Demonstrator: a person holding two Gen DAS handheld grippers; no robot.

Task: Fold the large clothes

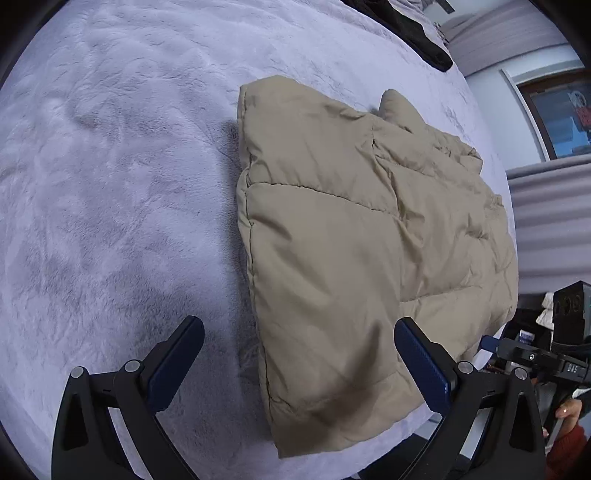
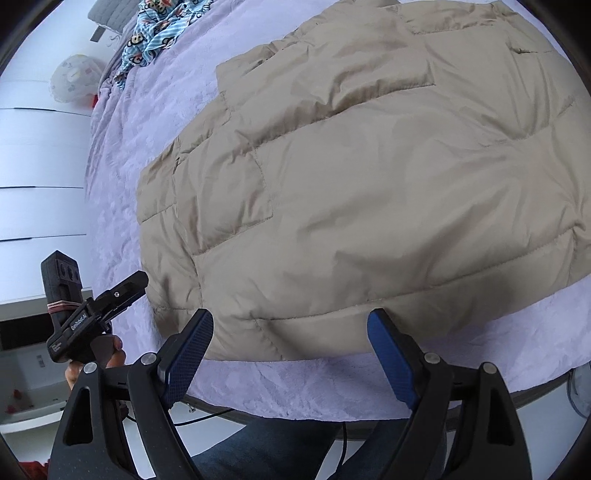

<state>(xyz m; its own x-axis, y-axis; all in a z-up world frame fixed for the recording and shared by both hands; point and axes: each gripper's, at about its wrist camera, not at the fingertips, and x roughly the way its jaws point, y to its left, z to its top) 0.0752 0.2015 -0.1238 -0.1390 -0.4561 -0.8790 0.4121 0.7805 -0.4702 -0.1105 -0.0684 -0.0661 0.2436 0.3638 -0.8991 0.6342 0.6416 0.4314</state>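
A bed covered with a pale lavender plush blanket (image 1: 110,184) served as the surface. White panelled walls or cupboard fronts stood to one side of the room, grey curtains and a window to the other. At the far end of the bed lay a black garment (image 1: 417,33), and in the right wrist view a blue cartoon-print cloth (image 2: 159,33) lay near the bed's far corner.

The beige quilted puffer jacket (image 1: 351,240) lay flat on the blanket, folded into a long rectangle near the bed's edge. In the left wrist view its long axis ran away from the camera, one short end nearest the camera.

The left hand-held gripper (image 1: 299,354) was spread wide, hovering above the jacket's near end and holding nothing. The right hand-held gripper (image 2: 290,354) was likewise spread, empty, at the jacket's long near edge.
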